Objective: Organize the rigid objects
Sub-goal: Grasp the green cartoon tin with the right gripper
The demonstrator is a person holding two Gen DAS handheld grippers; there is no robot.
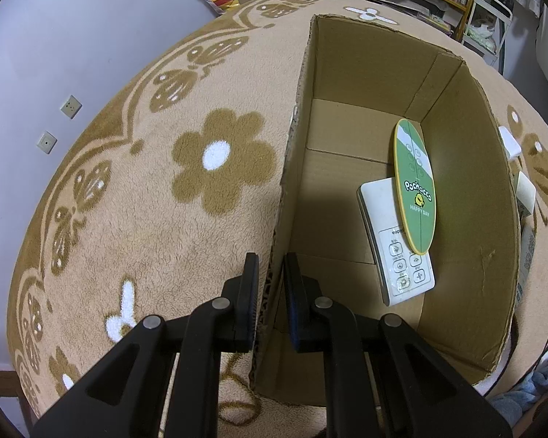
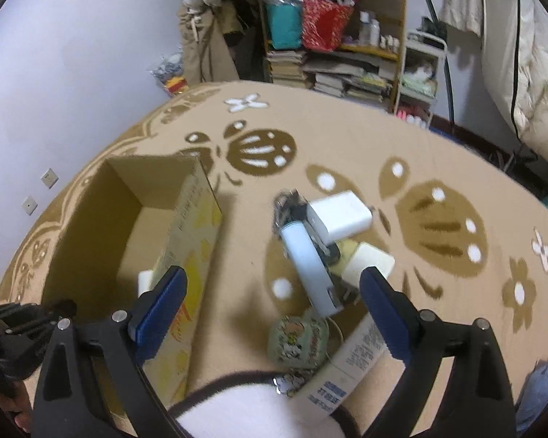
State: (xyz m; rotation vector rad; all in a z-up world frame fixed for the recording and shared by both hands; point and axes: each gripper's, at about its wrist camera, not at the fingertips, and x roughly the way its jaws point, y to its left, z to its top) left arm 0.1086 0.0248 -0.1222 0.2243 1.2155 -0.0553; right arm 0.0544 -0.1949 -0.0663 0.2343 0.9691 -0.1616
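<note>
Cardboard box (image 1: pixel 350 73): brown and open-topped, standing on a tan fleece blanket (image 1: pixel 135 219) patterned with brown flowers and butterflies.
Left tool (image 1: pixel 270 292): clenched on the near left wall of the box, one finger outside the wall and one inside, the cardboard edge pinched between them.
Inside the box: a white remote control (image 1: pixel 402 270) lies flat on the bottom near the right wall; a green oval card (image 1: pixel 416 189) with a yellow rim rests on top of it and leans toward that wall.
Right tool (image 2: pixel 274 303): released, fingers spread wide with nothing between them, hanging over the blanket just beside the box.
Loose pile: on the blanket to the right of the box, well within the right tool's view.
Pile contents: a white charger block (image 2: pixel 341 215), a pale blue tube (image 2: pixel 308 266) lying slantwise, a cream block (image 2: pixel 370 264) beside it, and dark keys or metal bits under the tube, too blurred to tell.
Nearer the camera: a round green badge (image 2: pixel 296 339) with a cartoon print, touching a long white carton (image 2: pixel 347 368) with blue lettering.
Background: a cluttered bookshelf (image 2: pixel 347 36) against a pale wall.
</note>
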